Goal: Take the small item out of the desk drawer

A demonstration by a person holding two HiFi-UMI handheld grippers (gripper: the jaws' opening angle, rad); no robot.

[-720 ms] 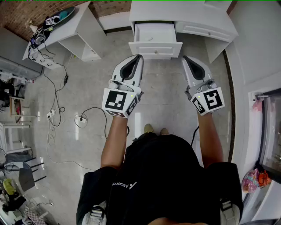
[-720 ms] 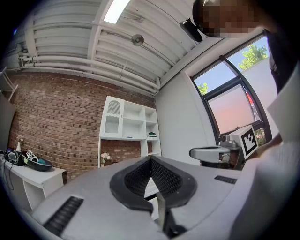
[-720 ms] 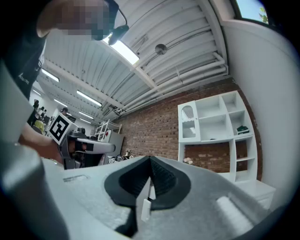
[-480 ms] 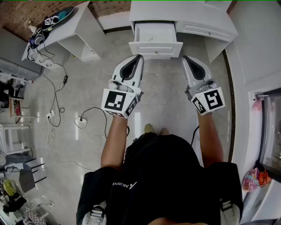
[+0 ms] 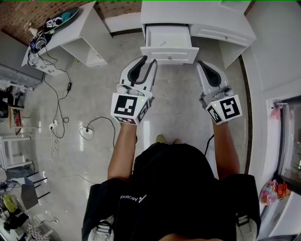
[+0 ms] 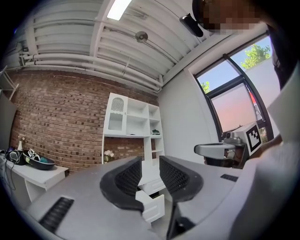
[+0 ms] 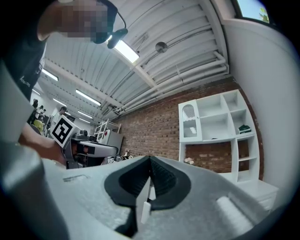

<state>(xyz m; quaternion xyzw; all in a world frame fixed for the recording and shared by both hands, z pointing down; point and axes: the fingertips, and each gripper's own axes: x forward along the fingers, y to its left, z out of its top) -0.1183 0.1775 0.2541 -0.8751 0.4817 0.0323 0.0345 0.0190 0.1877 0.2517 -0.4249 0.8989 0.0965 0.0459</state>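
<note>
Head view, big to small:
- Floor [image 5: 178, 103]: pale tile, fills mid frame.
- Tabletop [image 5: 197, 14]: white desk at 12 o'clock.
- Side table [image 5: 70, 30]: white, at 10 o'clock, with cables hanging off it.
- Drawer [image 5: 168, 53]: left one of the desk, pulled out toward 6 o'clock and open on top.
- Left tool [image 5: 148, 61]: points to 12–1 o'clock, tips just below the drawer front's left end and not touching it. Released: jaws stand apart with nothing between the pads. Only the distant drawer shows through the gap in the left gripper view.
- Right tool [image 5: 201, 62]: points to 11 o'clock, tip at 4 o'clock from the drawer and clear of it. Clenched: jaws meet at the tips and hold nothing.
- Small item [image 5: 161, 43]: pale speck on the drawer bottom, near the middle, untouched. It's too small to read its long axis or heading.
</note>
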